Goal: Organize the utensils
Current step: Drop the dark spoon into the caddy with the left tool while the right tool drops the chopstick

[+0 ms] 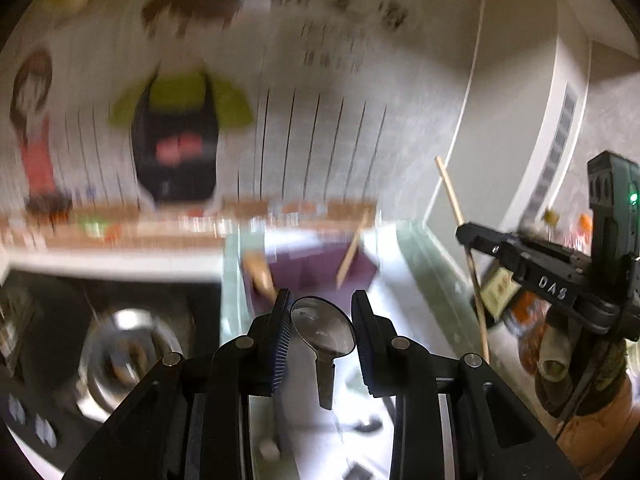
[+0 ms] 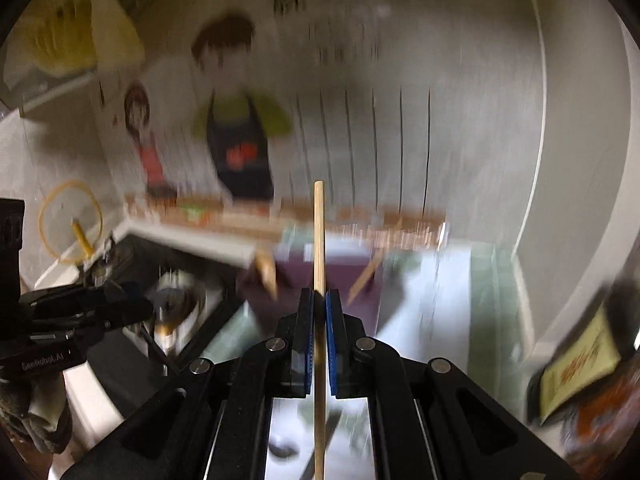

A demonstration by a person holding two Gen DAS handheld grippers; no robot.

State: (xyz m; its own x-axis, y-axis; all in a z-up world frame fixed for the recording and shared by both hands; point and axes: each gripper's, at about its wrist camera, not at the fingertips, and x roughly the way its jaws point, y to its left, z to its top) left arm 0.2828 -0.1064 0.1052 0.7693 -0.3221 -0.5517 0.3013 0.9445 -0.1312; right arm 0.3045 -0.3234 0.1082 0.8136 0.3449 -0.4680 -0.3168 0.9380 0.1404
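In the left wrist view my left gripper (image 1: 322,322) is shut on a metal spoon (image 1: 324,334); the bowl sits between the ribbed pads and the handle hangs down. In the right wrist view my right gripper (image 2: 319,304) is shut on a wooden chopstick (image 2: 319,240) that stands upright through the pads. The same chopstick (image 1: 464,248) shows in the left wrist view, held by the right gripper (image 1: 466,236) at the right. A purple utensil holder (image 2: 320,280) with a wooden spoon (image 2: 266,270) and a stick (image 2: 366,276) in it stands ahead; it also appears as the purple holder (image 1: 320,272).
A steel pot (image 1: 128,356) sits on a dark stove at the lower left. A wall poster (image 1: 180,128) with cartoon figures rises behind the counter. A white corner wall (image 1: 520,140) stands right. Packets (image 2: 576,364) lie at the right. More utensils lie on the pale counter (image 2: 420,300) below.
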